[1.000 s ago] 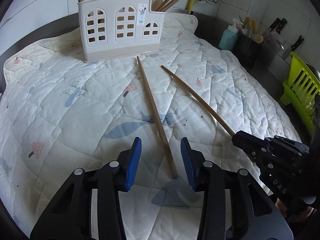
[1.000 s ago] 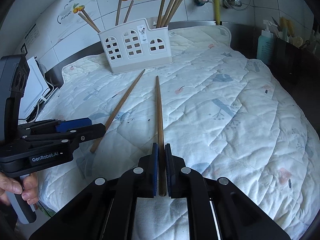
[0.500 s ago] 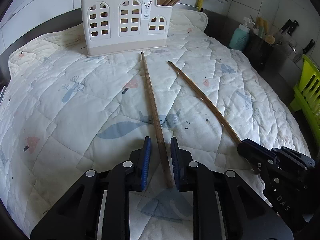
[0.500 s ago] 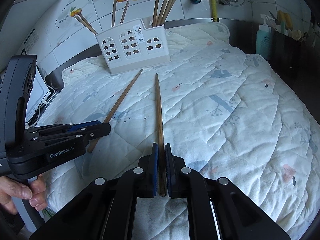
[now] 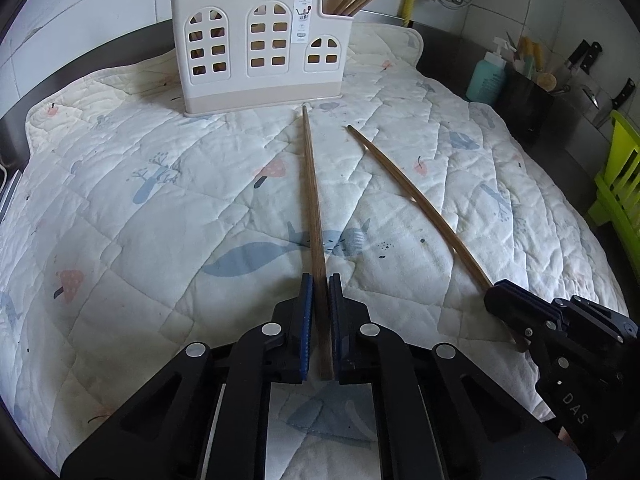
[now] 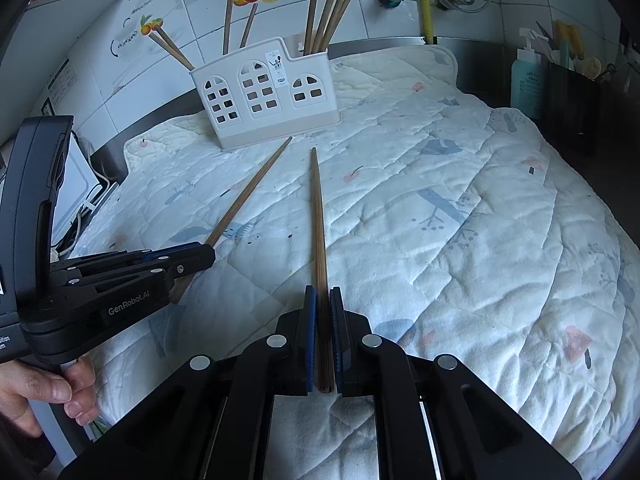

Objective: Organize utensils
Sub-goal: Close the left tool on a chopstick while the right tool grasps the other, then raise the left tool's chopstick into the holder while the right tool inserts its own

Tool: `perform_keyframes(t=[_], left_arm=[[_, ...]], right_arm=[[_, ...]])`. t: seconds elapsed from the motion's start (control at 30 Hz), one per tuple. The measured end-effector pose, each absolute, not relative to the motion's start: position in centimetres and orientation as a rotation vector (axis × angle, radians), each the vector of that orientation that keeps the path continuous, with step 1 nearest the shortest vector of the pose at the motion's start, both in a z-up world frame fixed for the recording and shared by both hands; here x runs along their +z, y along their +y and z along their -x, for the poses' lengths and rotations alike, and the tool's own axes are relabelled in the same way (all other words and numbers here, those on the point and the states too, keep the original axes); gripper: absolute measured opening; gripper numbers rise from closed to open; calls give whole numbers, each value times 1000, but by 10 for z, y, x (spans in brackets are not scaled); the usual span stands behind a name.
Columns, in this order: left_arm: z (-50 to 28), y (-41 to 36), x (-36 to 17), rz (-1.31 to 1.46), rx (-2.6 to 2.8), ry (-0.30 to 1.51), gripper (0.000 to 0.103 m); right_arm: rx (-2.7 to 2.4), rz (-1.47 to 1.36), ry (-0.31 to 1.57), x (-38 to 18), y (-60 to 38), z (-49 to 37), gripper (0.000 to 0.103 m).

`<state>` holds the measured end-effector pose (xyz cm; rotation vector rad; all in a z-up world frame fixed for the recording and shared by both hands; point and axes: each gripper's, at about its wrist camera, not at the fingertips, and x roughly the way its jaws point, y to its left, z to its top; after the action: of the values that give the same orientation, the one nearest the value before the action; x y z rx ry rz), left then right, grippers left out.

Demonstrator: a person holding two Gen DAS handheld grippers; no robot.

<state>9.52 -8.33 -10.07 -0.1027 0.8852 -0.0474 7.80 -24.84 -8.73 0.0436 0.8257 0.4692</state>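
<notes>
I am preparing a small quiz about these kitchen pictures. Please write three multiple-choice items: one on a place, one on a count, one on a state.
1. Where does the white holder stand?
A. at the far end of the quilted mat
B. on the green rack
C. beside the person's hand

2. How many chopsticks lie on the mat?
A. one
B. two
C. four

3. What is the state of the left tool?
A. wide open over the mat
B. shut on nothing
C. shut on a chopstick

Answers:
1 A, the holder sits on the mat's far end, near the tiled wall.
2 B, the left chopstick and the right chopstick lie there, one in each tool.
3 C, its blue pads have just closed on the left chopstick; the right tool likewise grips the other.
</notes>
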Motion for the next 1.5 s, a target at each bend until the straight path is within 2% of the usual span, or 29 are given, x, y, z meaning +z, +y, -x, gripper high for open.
perform_keyframes(t=[0.43, 0.8, 1.5], left_arm=[[-86, -68, -83, 133, -98, 836, 5], [-80, -56, -39, 101, -122, 707, 5], [-121, -15, 52, 49, -157, 583, 5]], right_arm=[[466, 6, 769, -70, -245, -71, 7], [493, 49, 589, -4, -239, -72, 7], [620, 138, 467, 118, -204, -156, 7]])
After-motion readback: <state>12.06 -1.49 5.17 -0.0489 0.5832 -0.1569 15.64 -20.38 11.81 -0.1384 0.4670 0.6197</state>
